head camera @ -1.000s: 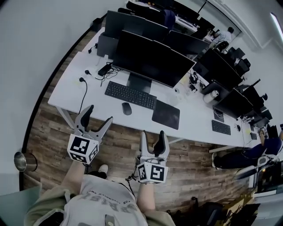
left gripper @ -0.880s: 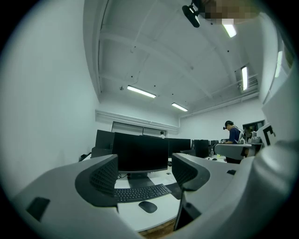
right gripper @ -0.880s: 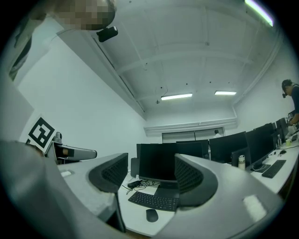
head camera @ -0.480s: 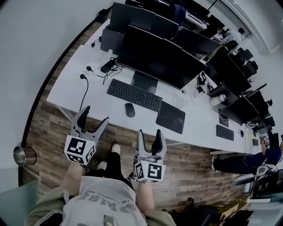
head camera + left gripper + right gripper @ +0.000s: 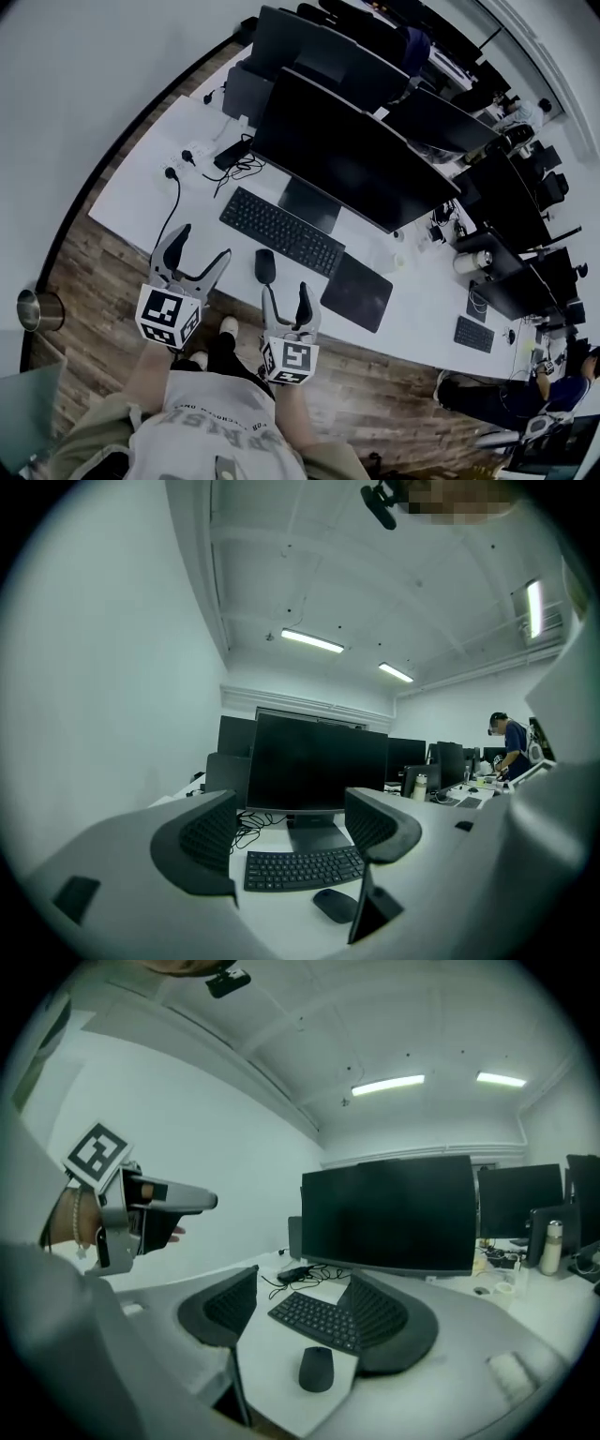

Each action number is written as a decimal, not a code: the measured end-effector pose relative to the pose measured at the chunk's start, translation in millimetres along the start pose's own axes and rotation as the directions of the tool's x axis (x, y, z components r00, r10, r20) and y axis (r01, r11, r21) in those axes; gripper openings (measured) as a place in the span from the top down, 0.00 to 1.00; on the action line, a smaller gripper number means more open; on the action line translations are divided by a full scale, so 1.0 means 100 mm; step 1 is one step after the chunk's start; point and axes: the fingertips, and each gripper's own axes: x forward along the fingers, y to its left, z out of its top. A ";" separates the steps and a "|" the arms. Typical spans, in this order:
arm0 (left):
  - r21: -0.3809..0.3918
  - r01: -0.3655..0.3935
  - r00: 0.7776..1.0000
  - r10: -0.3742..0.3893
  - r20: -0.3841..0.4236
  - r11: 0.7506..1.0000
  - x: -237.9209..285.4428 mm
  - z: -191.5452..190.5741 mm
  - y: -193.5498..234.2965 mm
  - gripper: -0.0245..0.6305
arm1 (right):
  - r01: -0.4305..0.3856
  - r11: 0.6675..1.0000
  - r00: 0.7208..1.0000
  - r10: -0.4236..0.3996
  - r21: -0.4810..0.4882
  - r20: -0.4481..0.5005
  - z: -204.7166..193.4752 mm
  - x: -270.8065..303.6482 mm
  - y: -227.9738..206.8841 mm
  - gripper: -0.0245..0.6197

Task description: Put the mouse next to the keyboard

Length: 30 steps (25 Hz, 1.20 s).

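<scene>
The fingers (image 5: 379, 1322) of the right gripper (image 5: 285, 300) stand apart with nothing held between them; in the right gripper view the black mouse (image 5: 316, 1369) shows in the gap, farther out on the white worktop (image 5: 148, 190) and untouched. In the head view this gripper hangs at the worktop's front edge, its tips just short of the mouse and pointing toward it. The left gripper (image 5: 202, 246) has its fingers spread wider and is also empty, held over the wooden floor (image 5: 98, 274) by the front edge, left of the right gripper; the left gripper view looks between its dark ribbed pads at the same desk. The mouse lies near the front edge of the worktop, in front of the right half of the black keyboard (image 5: 281, 231), close to it but with a strip of bare worktop between them. Right of the mouse, apart from it, lies a dark mouse pad (image 5: 356, 292). Behind the keyboard stands a large dark monitor (image 5: 349, 157) on its stand, with a black power strip (image 5: 231, 153) and loose cables to its left. More monitors and desks run off to the right, and a metal bin (image 5: 33, 310) stands on the floor at the far left. A person (image 5: 512, 743) stands far back in the room.
</scene>
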 end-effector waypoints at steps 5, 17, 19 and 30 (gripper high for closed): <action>0.008 -0.042 0.999 0.042 -0.020 0.999 0.32 -0.04 -0.04 0.44 | -0.079 0.997 0.992 0.079 0.006 -0.100 -0.39 0.37 -0.13 0.49; -0.018 -0.142 0.981 0.138 -0.134 0.990 0.53 -0.46 0.28 0.44 | -0.111 0.993 0.944 0.118 0.041 -0.307 -1.26 0.99 -0.23 0.49; -0.027 -0.142 0.978 0.136 -0.159 0.990 0.58 -0.58 0.34 0.44 | -0.101 0.994 0.932 0.109 0.041 -0.345 -1.44 1.08 -0.24 0.49; -0.054 -0.062 0.969 0.047 -0.243 0.997 0.86 -0.95 0.41 0.44 | -0.034 0.999 0.849 0.034 0.011 -0.528 -2.15 1.32 -0.29 0.49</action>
